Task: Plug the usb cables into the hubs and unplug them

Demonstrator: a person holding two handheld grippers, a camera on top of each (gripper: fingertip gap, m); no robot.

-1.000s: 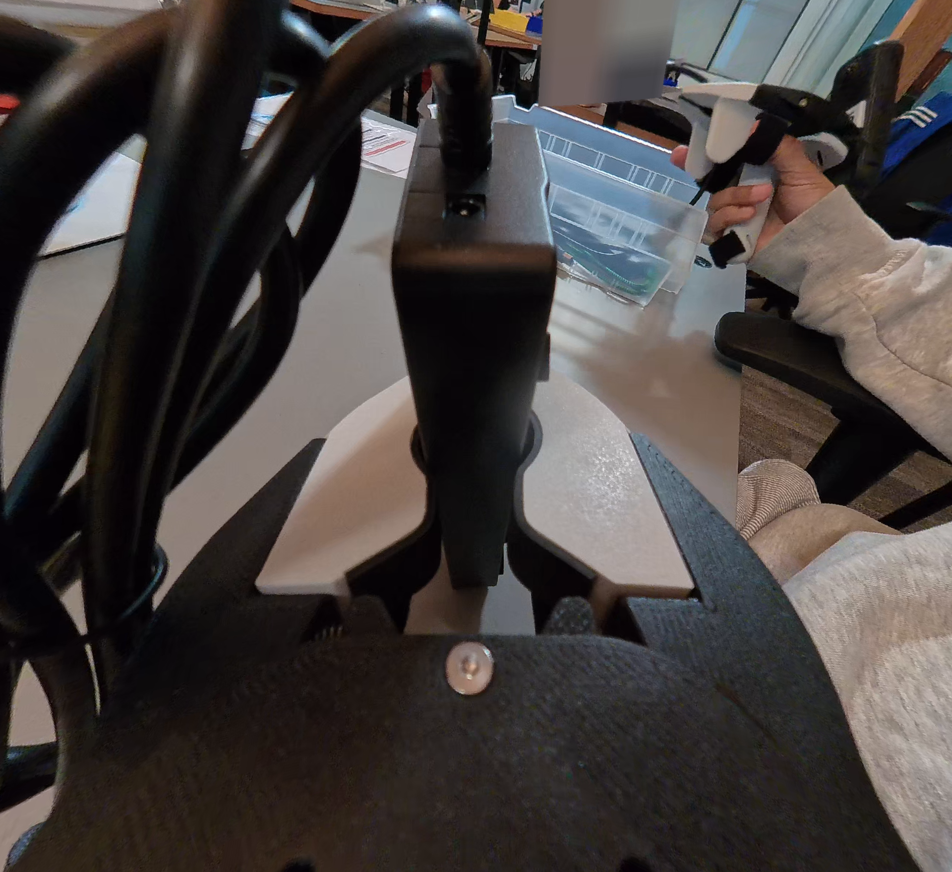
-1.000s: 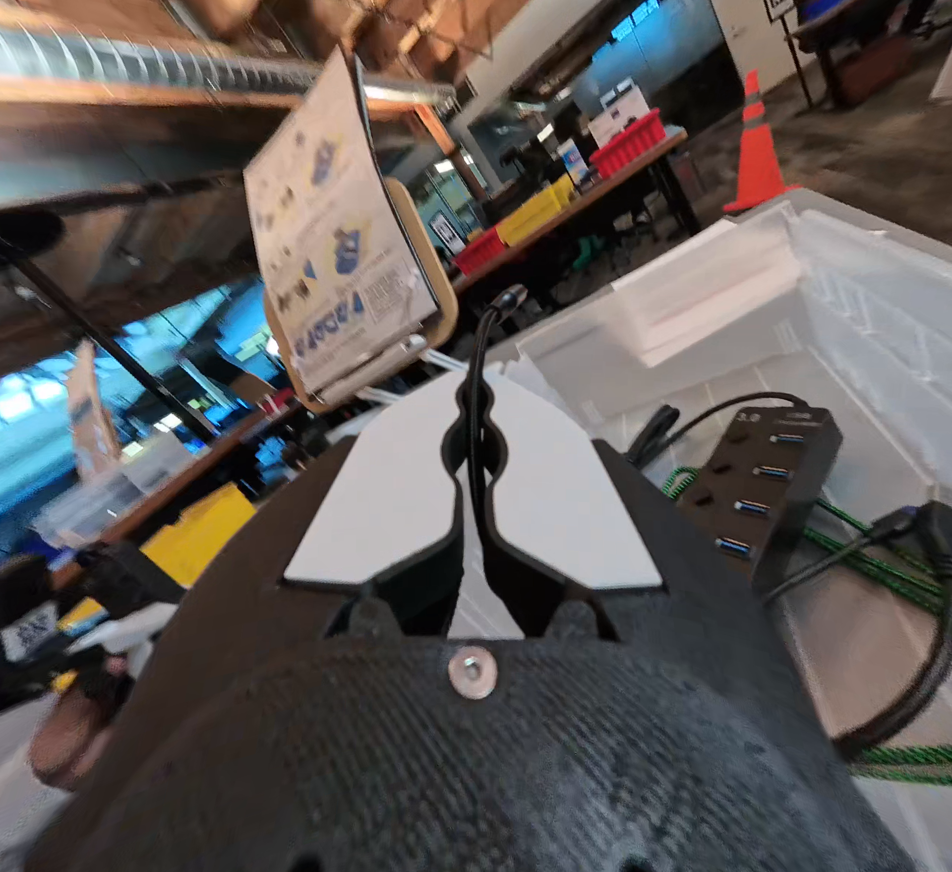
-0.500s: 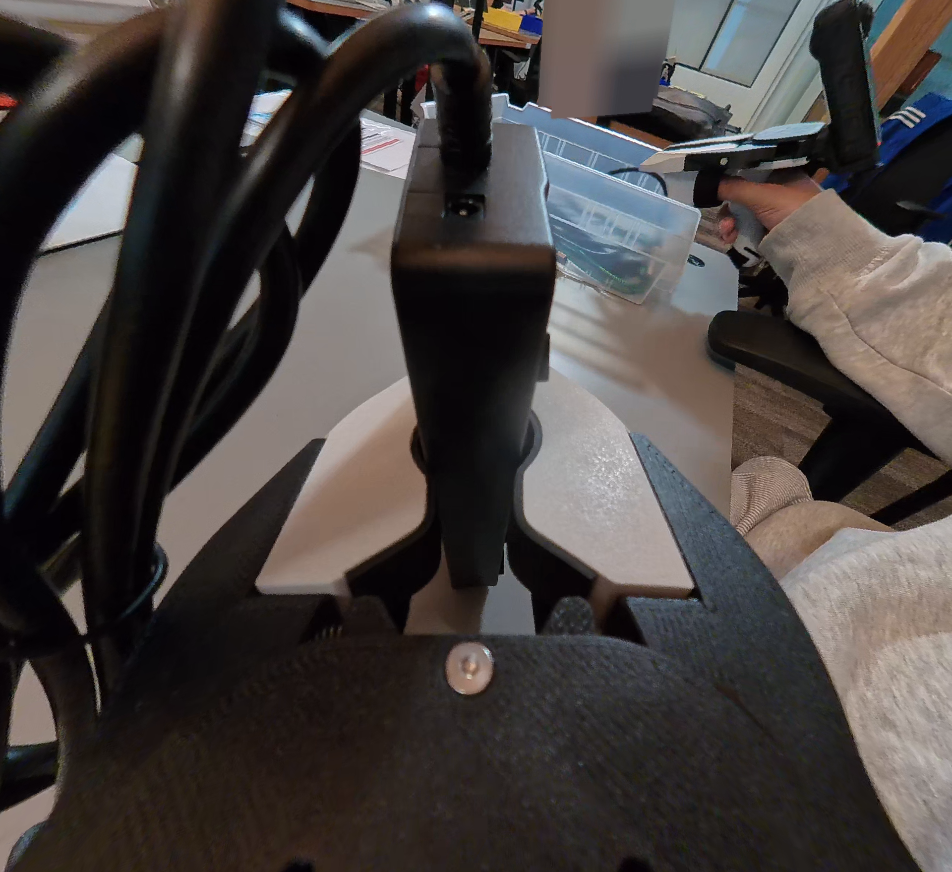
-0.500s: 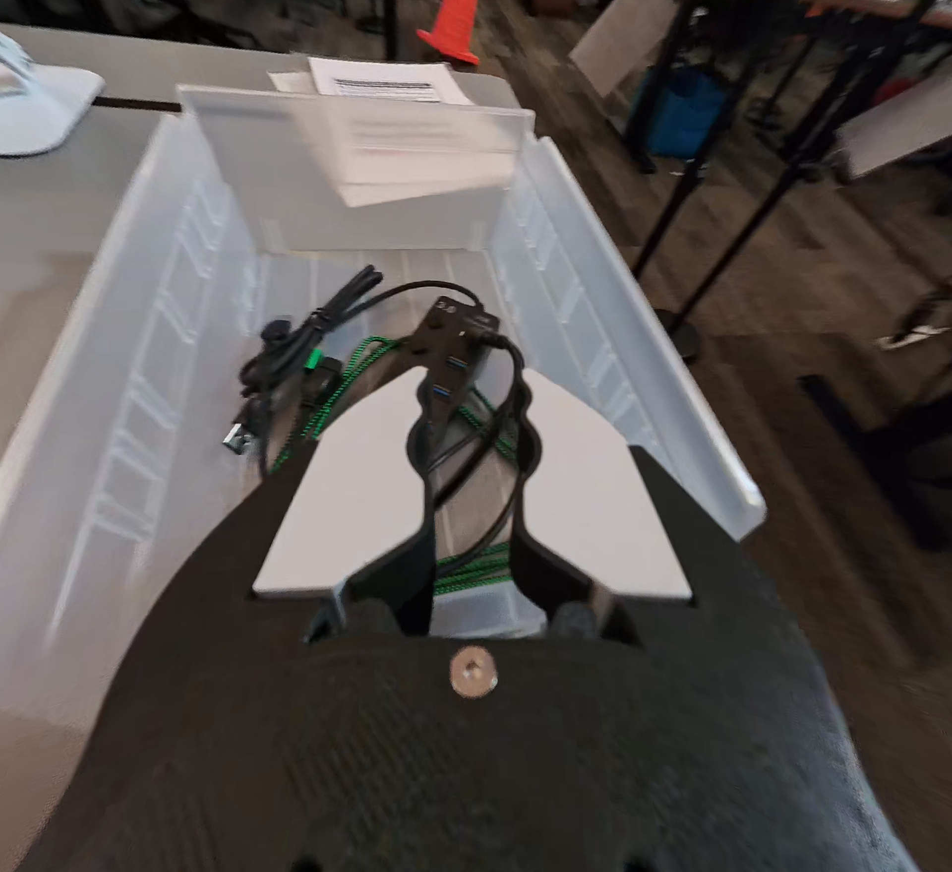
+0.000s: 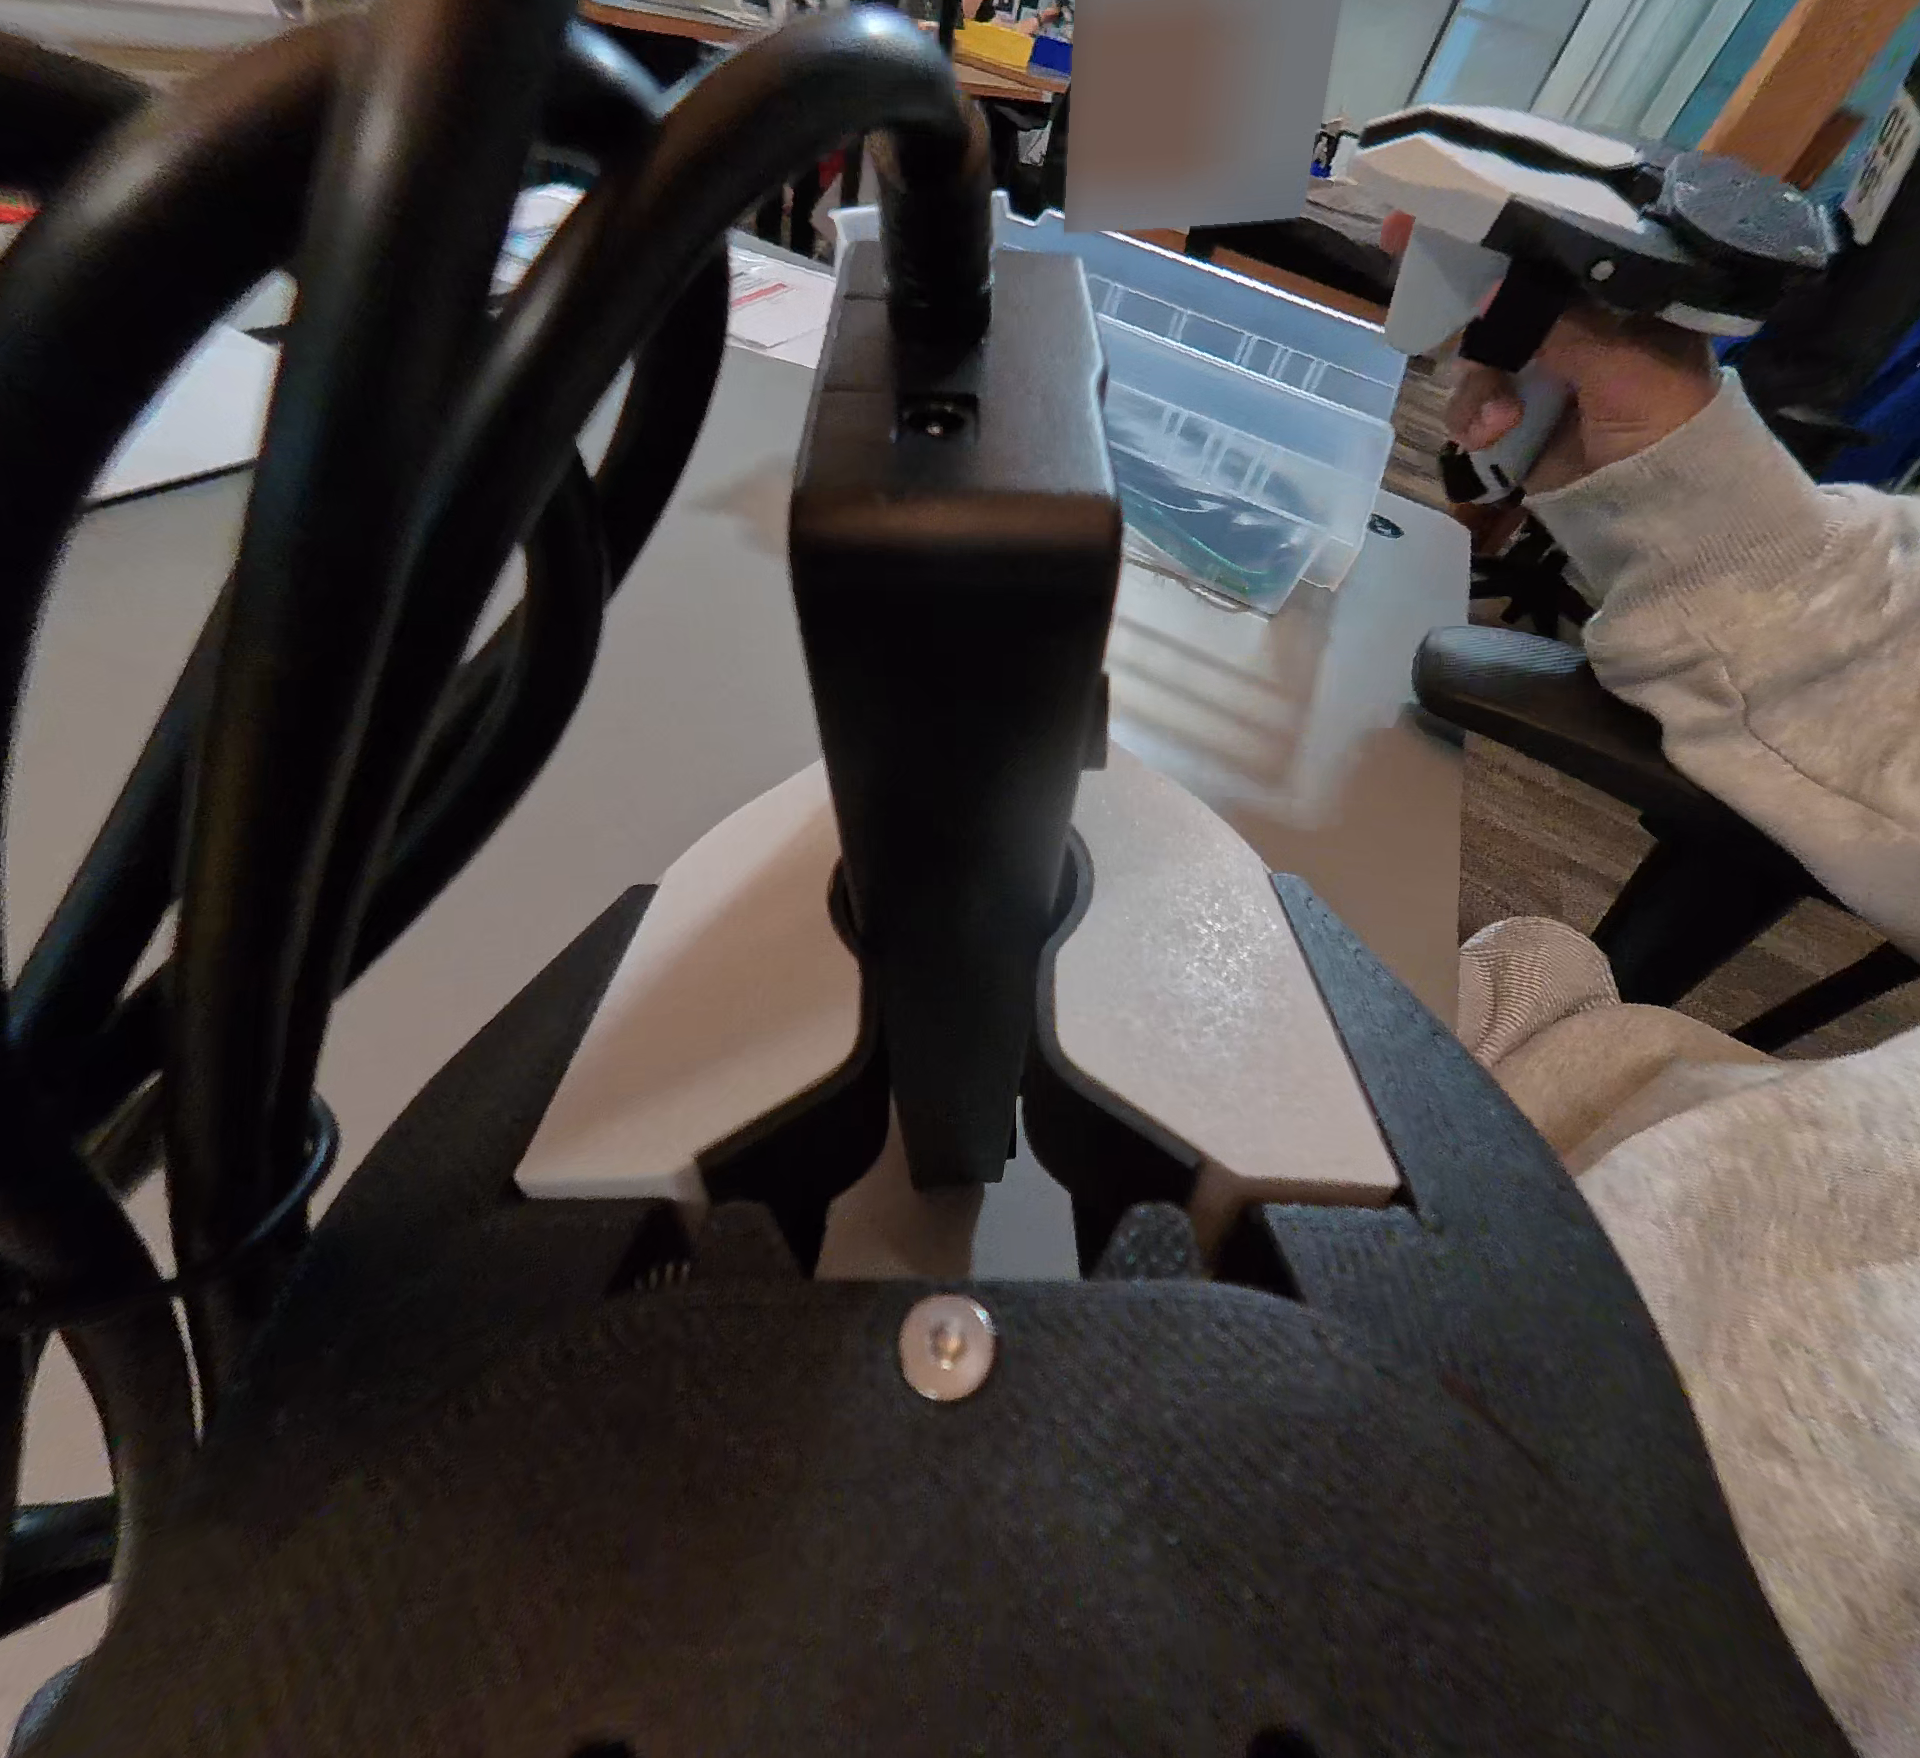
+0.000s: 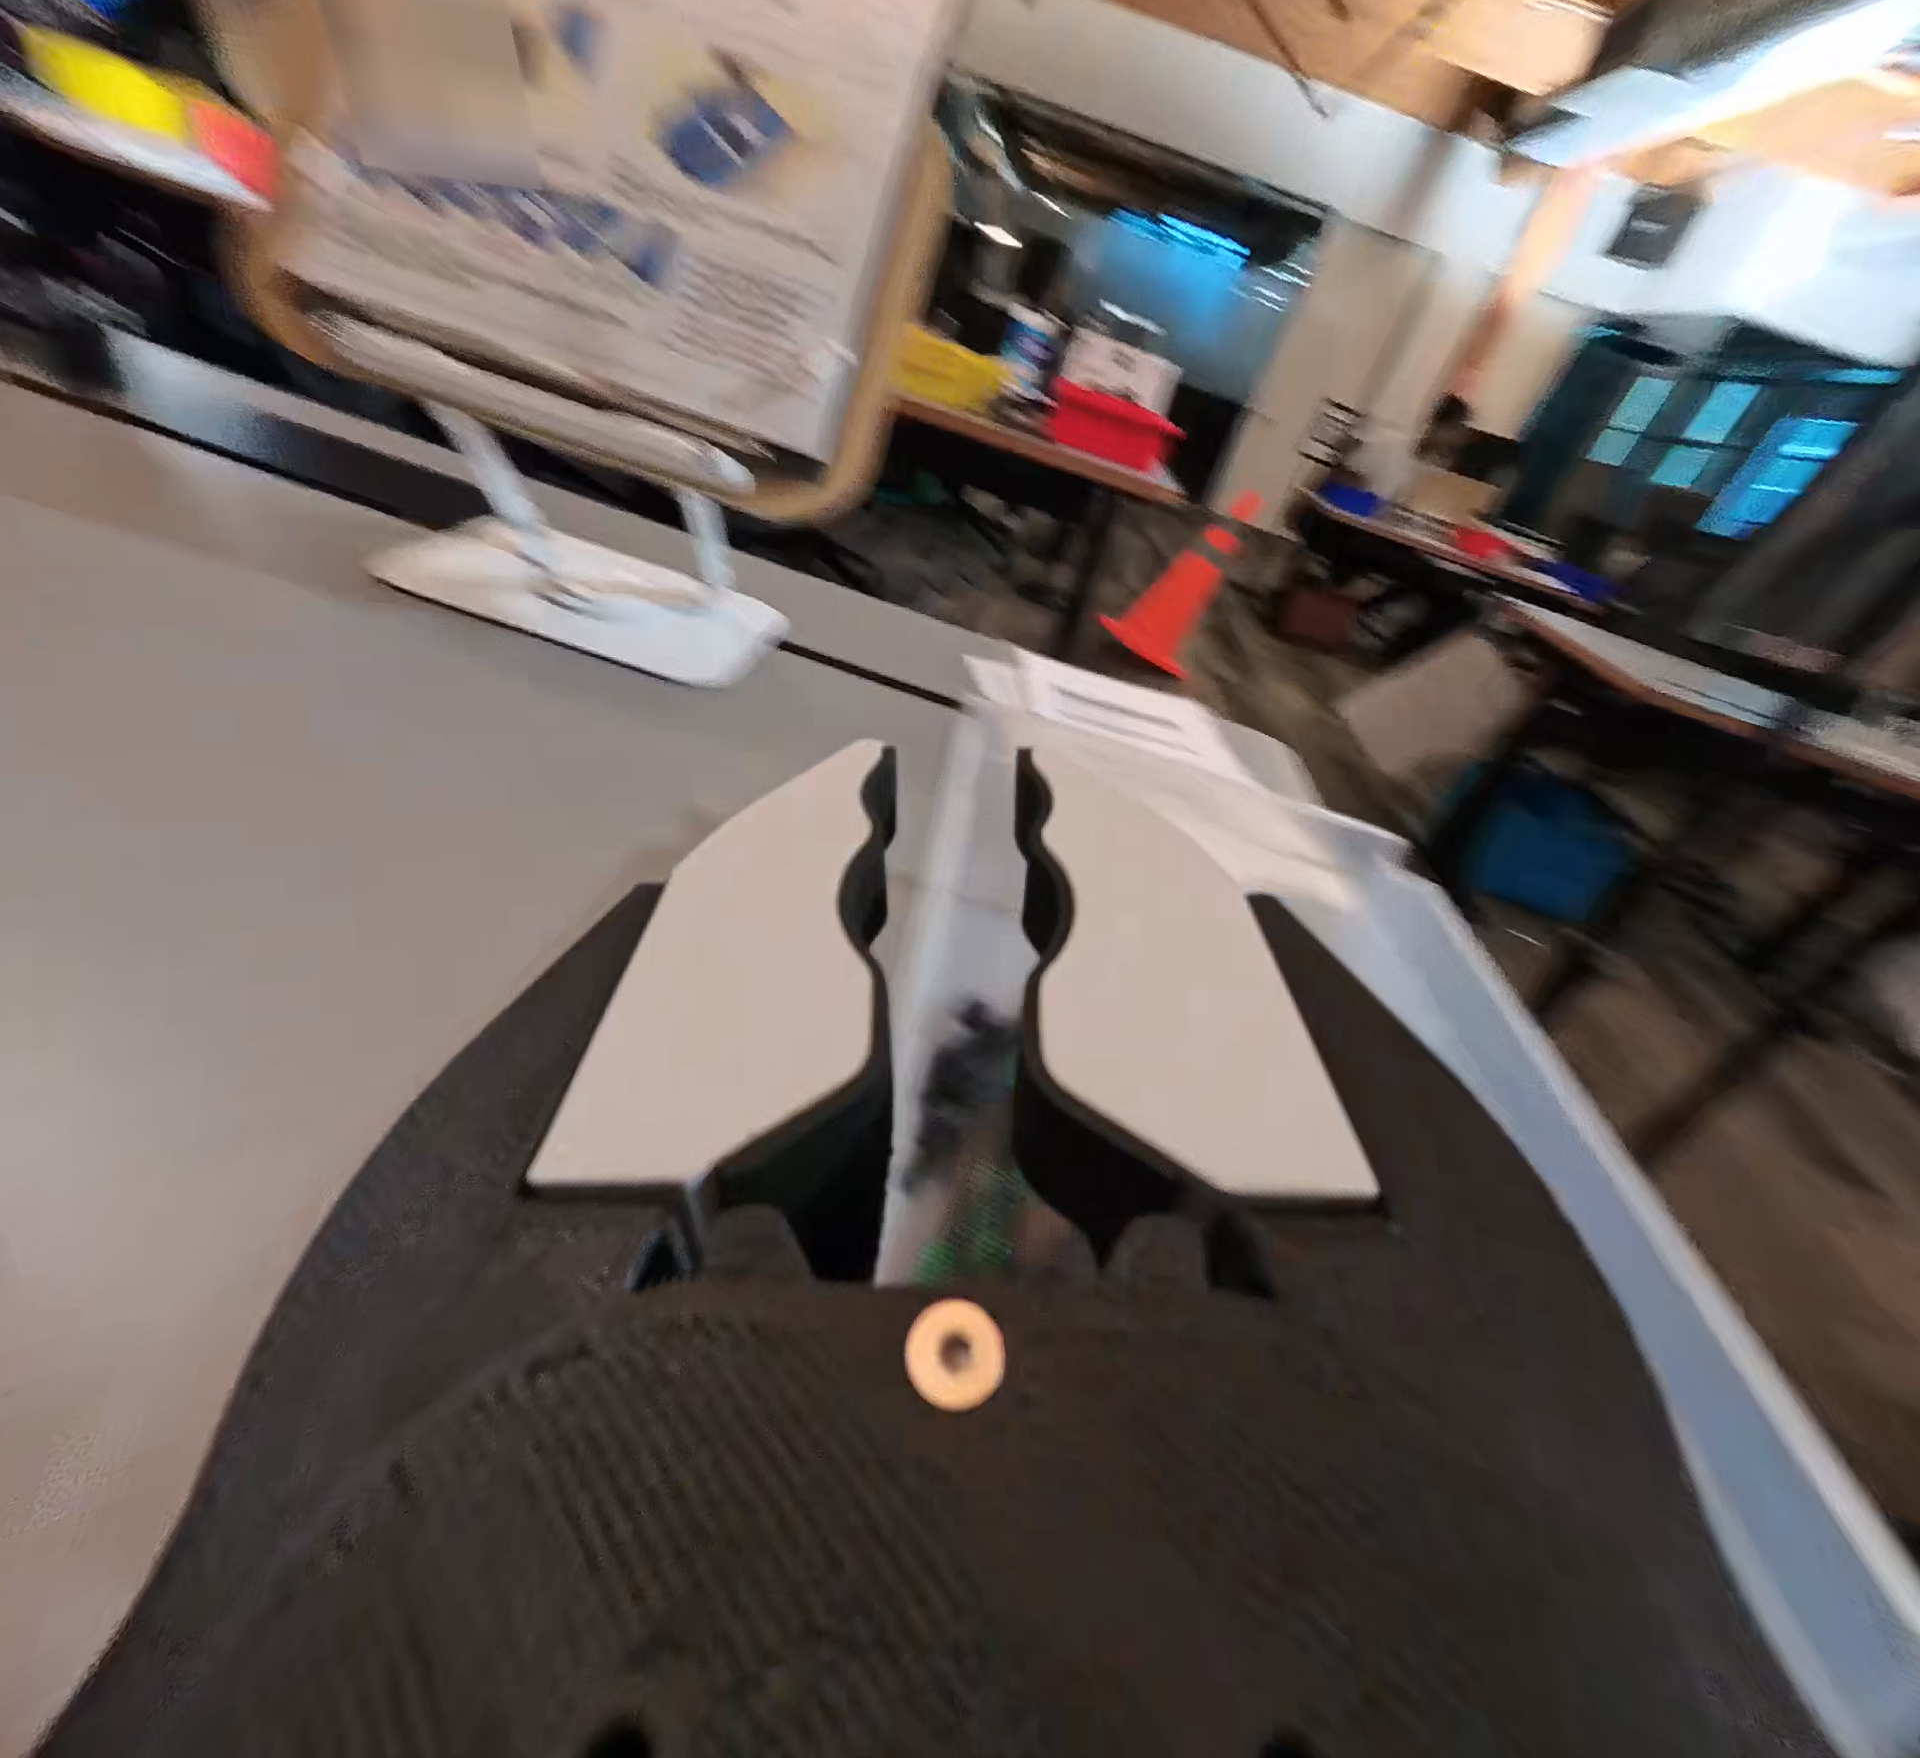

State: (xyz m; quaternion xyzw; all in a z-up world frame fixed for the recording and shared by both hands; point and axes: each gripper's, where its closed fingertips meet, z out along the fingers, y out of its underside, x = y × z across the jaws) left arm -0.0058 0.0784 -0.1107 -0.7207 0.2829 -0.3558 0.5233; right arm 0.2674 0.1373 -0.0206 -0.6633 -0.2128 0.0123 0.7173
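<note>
Left wrist view: the left hand-held gripper [image 5: 951, 939] clamps a black hub [image 5: 951, 669] upright above the bench [image 5: 675, 648]; its cable [image 5: 416, 358] loops left, blurred and cut off. Far right sits a clear bin [image 5: 1247, 441].

Right wrist view: the right hand-held gripper [image 6: 954, 773] is empty, jaws narrowly apart, over the bin's rim [image 6: 1455, 981]; the contents are blurred.

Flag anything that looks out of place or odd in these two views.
The black hub is clamped upright in the left gripper, and its thick cable loops in a bundle close against the camera, hiding much of the table. The right gripper is open and empty. Nothing looks damaged or spilled.
</note>
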